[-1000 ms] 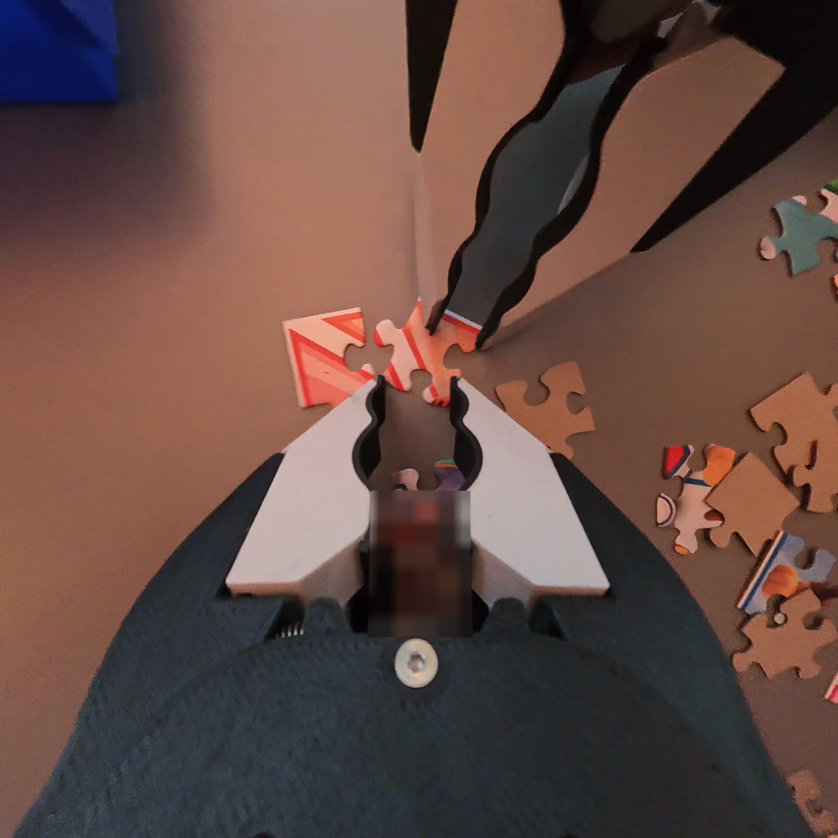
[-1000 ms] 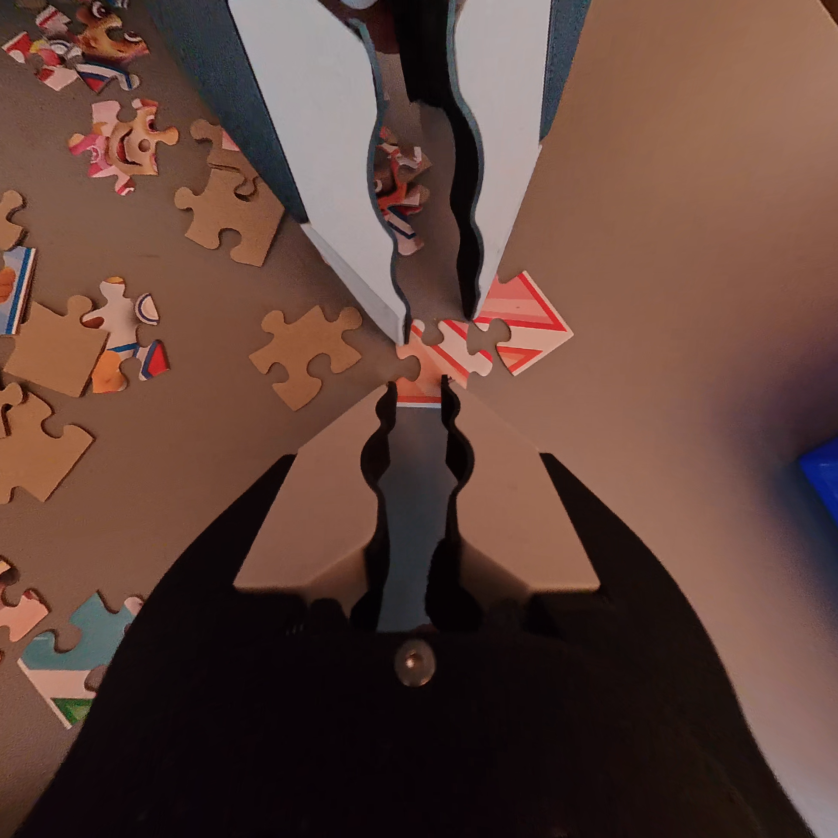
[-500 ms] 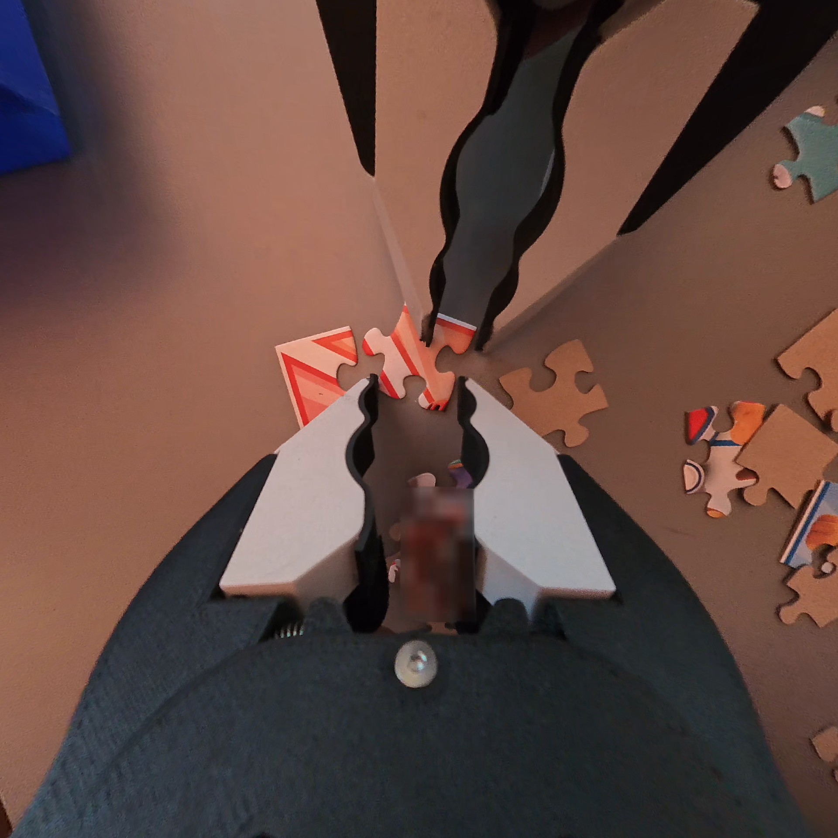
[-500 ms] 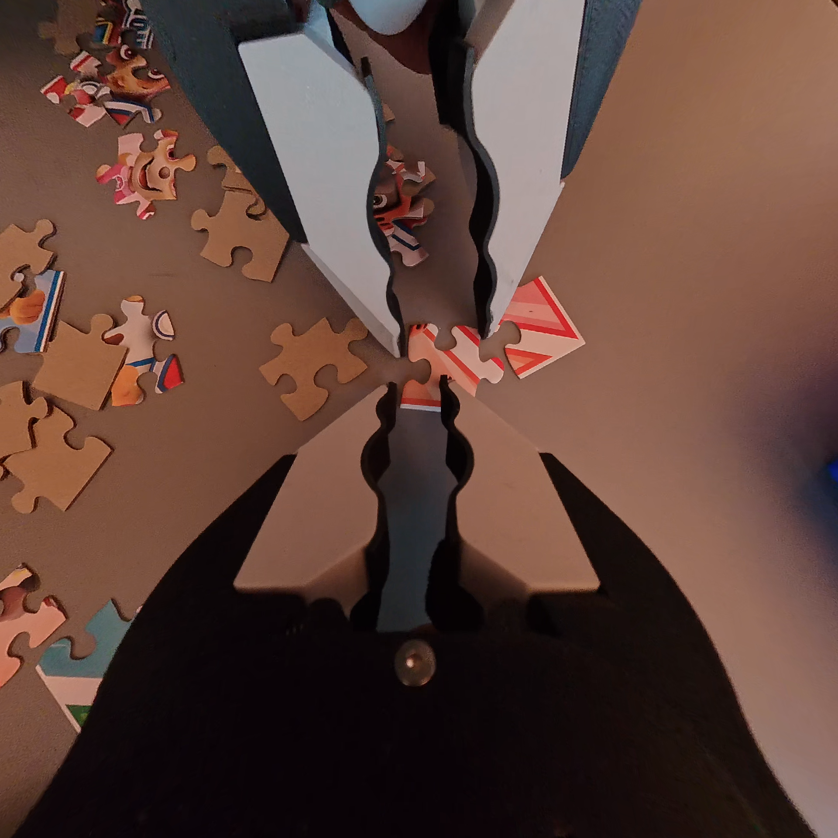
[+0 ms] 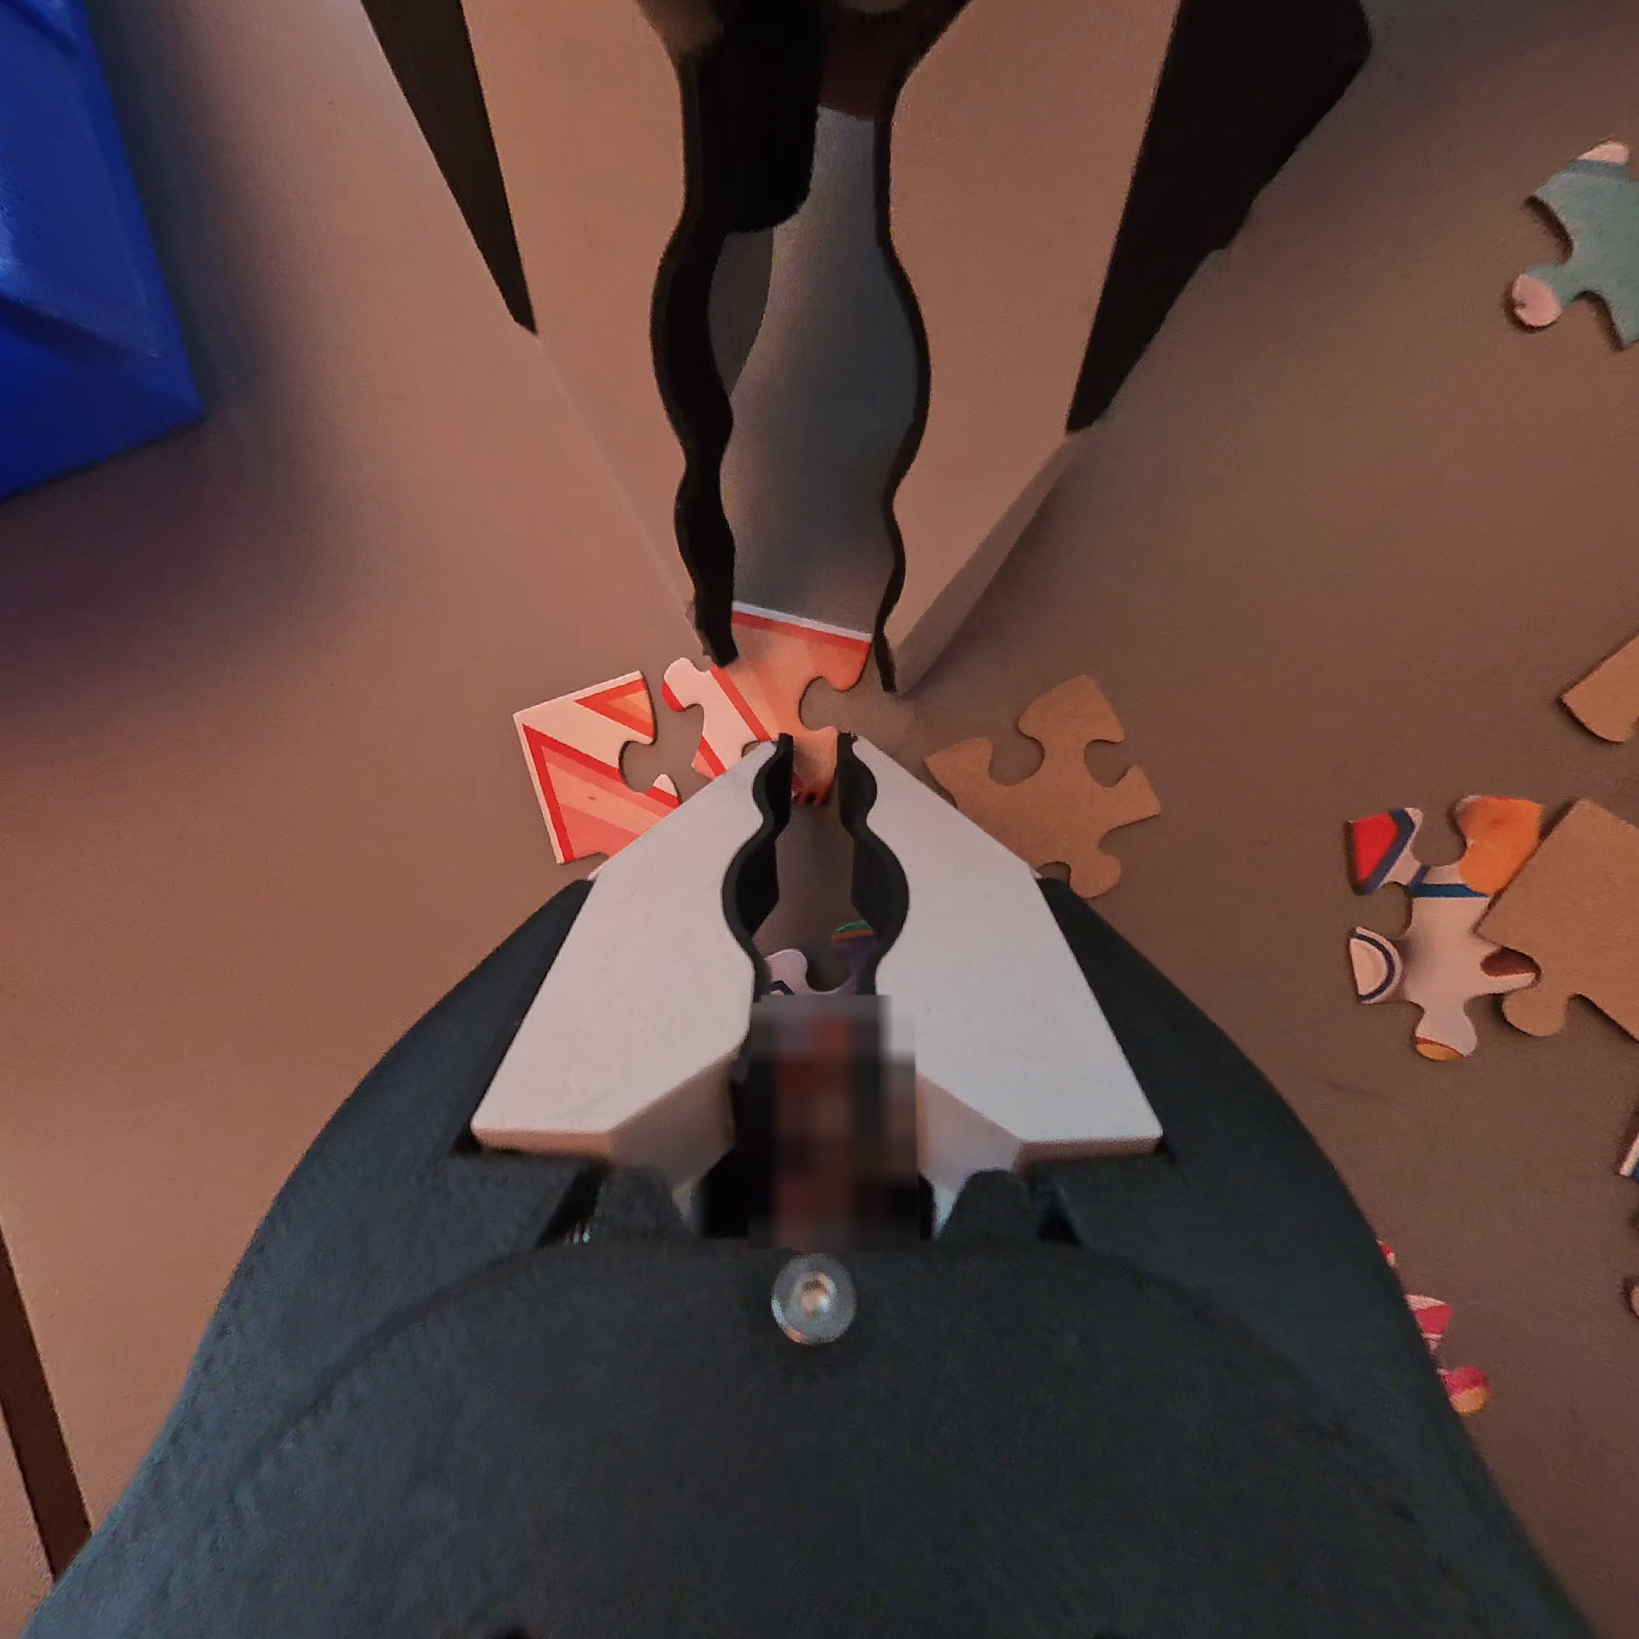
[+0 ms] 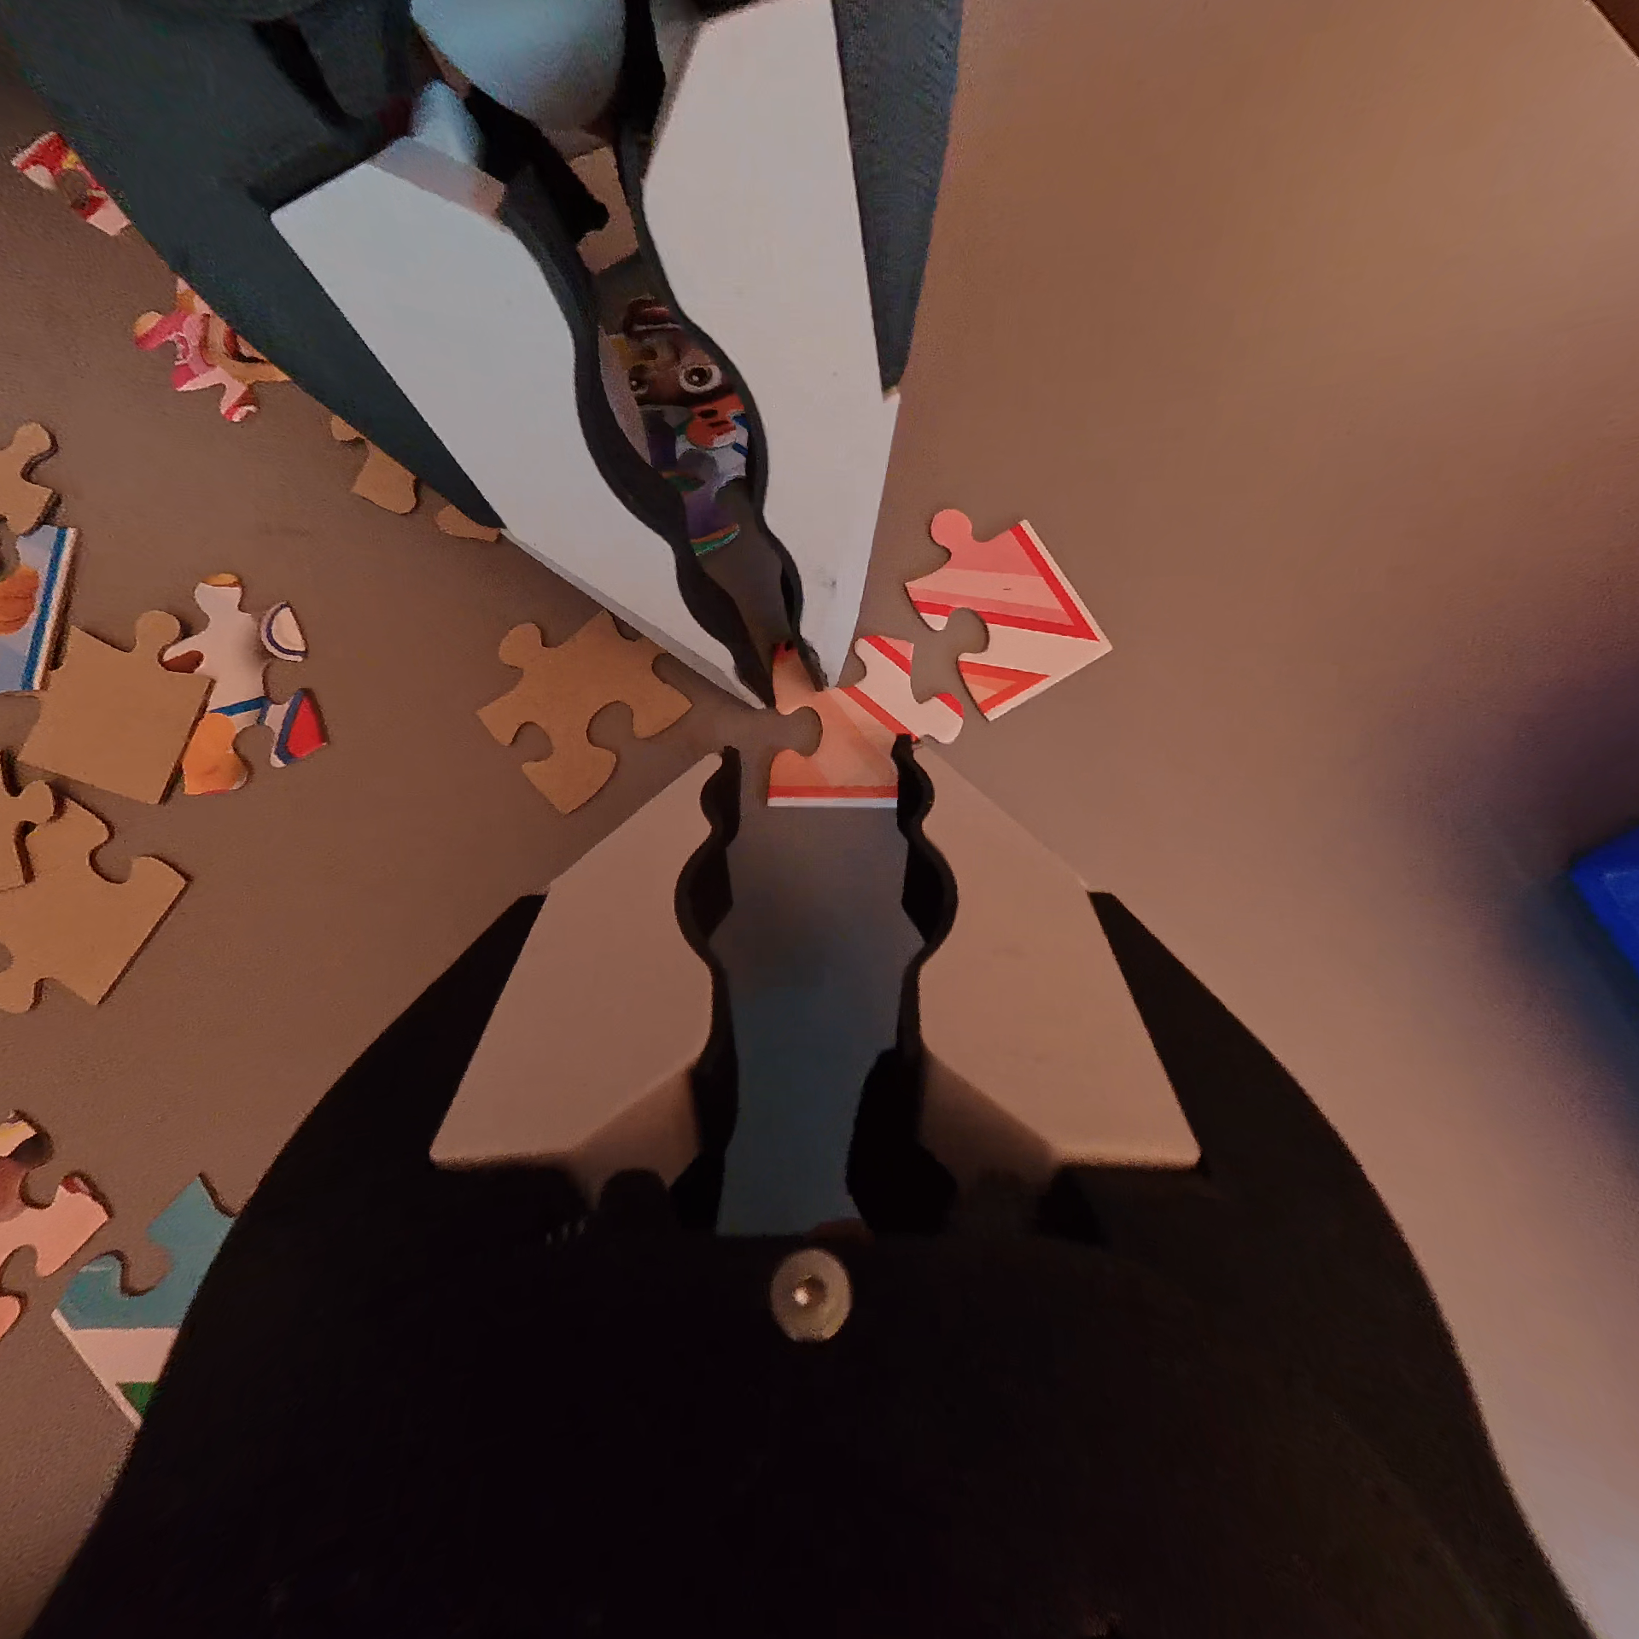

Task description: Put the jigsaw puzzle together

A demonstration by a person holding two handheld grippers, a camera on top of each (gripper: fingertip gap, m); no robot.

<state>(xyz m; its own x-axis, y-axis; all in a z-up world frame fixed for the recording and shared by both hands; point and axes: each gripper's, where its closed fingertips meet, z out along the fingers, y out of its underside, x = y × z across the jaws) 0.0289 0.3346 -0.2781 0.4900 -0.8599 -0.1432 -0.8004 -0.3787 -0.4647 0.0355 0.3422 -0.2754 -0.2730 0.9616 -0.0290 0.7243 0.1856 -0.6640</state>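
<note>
A red-striped puzzle piece (image 5: pixel 772 674) lies between both grippers, also in the right wrist view (image 6: pixel 834 754). My left gripper (image 5: pixel 811 749), with white fingers, is nearly shut and pinches that piece's near tab; the right wrist view shows it from the front (image 6: pixel 789 674). My right gripper (image 6: pixel 816 752), black, is open, with its tips on either side of the piece's straight edge; it also shows in the left wrist view (image 5: pixel 803 665). A red-striped corner piece (image 5: pixel 585 780) lies right beside it (image 6: pixel 1011 612); the two are not interlocked.
A face-down brown piece (image 5: pixel 1046 780) lies just right of the left gripper (image 6: pixel 576 701). Several loose pieces, some face up (image 5: pixel 1437 922), some brown (image 6: pixel 89 913), are scattered on the darker mat. A blue object (image 5: pixel 71 266) sits on the lighter surface (image 6: pixel 1605 887). Both grippers' tips are close together, under 4 cm apart.
My left gripper moved forward and closed on the striped piece's tab. My right gripper's jaws widened a little around the piece's edge. The piece shifted slightly beside the corner piece.
</note>
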